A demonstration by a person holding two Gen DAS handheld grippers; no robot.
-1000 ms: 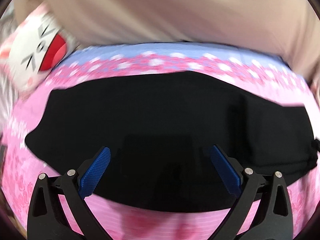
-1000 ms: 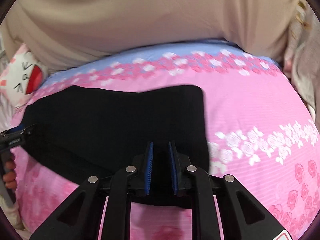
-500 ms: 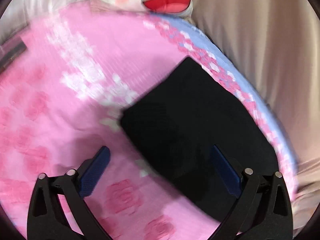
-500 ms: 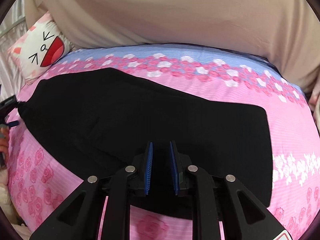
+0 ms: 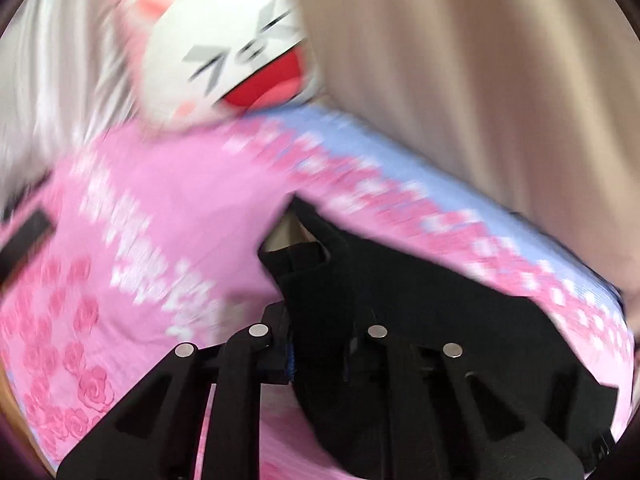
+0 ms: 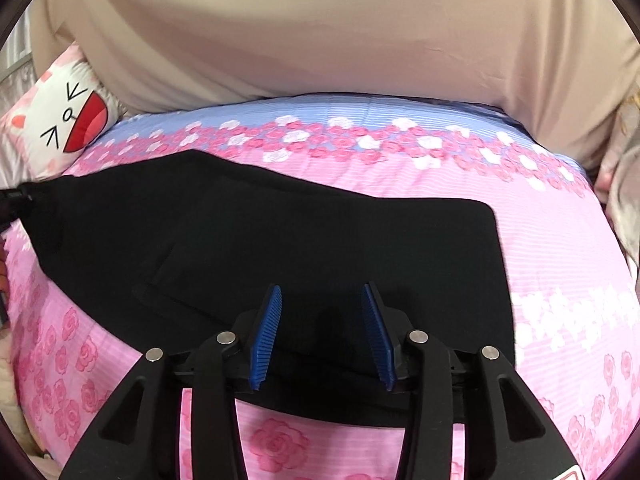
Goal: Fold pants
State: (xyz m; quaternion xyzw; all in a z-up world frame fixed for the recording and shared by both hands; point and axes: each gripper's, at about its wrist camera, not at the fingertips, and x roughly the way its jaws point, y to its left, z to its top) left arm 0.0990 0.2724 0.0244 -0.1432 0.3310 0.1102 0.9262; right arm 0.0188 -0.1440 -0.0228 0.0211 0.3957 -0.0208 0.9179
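- Since half a second ago the left claw [image 5: 320, 344] has gone from spread wide over the cloth to clamped on an end of the black pants [image 6: 280, 248]; the fabric bunches up between its blue pads [image 5: 289, 354] and rises toward 12 o'clock.
- In the same span the right claw [image 6: 320, 336] has let go: its pads [image 6: 266, 336], nearly touching before, now stand apart above the near edge of the pants, holding nothing.
- Pants lie flat across the bed [image 6: 560, 264], a long dark band from 9 o'clock to 3 o'clock in the right view; the 9 o'clock end is the pinched one.
- Judgement: grip has passed from right to left, so the next fold looks set to carry the left end over toward the right.
- Left view heavily smeared, camera swinging; a second earlier it faced the pants square on.
- Outward: cat-face cushion [image 6: 68, 120] at 10 o'clock, beige drape [image 6: 340, 28] behind at 12 o'clock.
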